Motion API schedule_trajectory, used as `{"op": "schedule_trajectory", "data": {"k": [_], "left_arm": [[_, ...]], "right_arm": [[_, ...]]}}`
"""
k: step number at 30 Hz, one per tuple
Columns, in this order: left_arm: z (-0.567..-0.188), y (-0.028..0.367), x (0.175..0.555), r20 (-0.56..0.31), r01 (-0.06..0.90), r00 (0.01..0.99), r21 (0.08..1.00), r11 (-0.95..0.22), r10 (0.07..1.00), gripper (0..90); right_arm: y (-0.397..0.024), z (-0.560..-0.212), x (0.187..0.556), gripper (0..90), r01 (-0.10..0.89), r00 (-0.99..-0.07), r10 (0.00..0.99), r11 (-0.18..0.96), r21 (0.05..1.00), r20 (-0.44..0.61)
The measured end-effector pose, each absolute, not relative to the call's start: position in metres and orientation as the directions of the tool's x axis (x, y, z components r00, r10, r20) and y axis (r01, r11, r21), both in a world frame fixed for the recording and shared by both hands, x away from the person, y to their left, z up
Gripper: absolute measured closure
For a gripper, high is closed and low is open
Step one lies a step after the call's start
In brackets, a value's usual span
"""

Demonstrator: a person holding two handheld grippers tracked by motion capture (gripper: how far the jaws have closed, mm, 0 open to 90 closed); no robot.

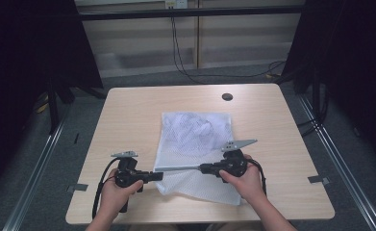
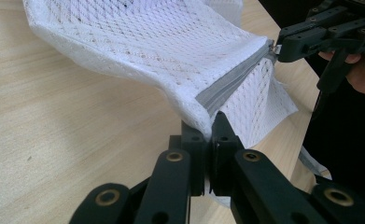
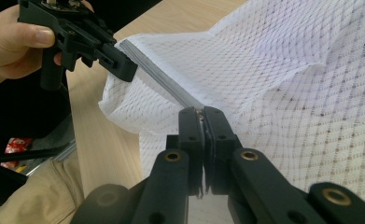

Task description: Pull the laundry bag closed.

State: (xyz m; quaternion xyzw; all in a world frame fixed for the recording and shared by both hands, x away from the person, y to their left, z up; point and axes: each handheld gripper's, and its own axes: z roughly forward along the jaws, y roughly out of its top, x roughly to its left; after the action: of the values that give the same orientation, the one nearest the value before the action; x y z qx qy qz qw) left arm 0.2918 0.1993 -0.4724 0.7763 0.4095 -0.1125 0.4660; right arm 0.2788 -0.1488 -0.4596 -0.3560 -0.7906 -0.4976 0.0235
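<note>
White mesh bag | grey zipper taut | left gripper, right gripper clamp zipper ends

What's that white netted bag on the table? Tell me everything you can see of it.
The white mesh bag looks like soft netted fabric with a grey zipper along one edge. It lies rumpled on the wooden table, its near edge lifted and stretched. The left gripper is shut on the zipper's end, and the right gripper is shut on the zipper's small metal pull. White fabric seems to lie inside.
</note>
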Motion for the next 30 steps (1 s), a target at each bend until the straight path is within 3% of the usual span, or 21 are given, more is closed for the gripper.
{"op": "schedule_trajectory", "data": {"k": [30], "left_arm": [[-0.473, 0.206, 0.292, -0.558, 0.747, 0.626, 0.629, -0.215, 0.545, 87.4]], "right_arm": [[-0.170, -0.461, 0.278, 87.2, 0.612, -0.717, 0.563, 0.226, 0.758, 0.412]]}}
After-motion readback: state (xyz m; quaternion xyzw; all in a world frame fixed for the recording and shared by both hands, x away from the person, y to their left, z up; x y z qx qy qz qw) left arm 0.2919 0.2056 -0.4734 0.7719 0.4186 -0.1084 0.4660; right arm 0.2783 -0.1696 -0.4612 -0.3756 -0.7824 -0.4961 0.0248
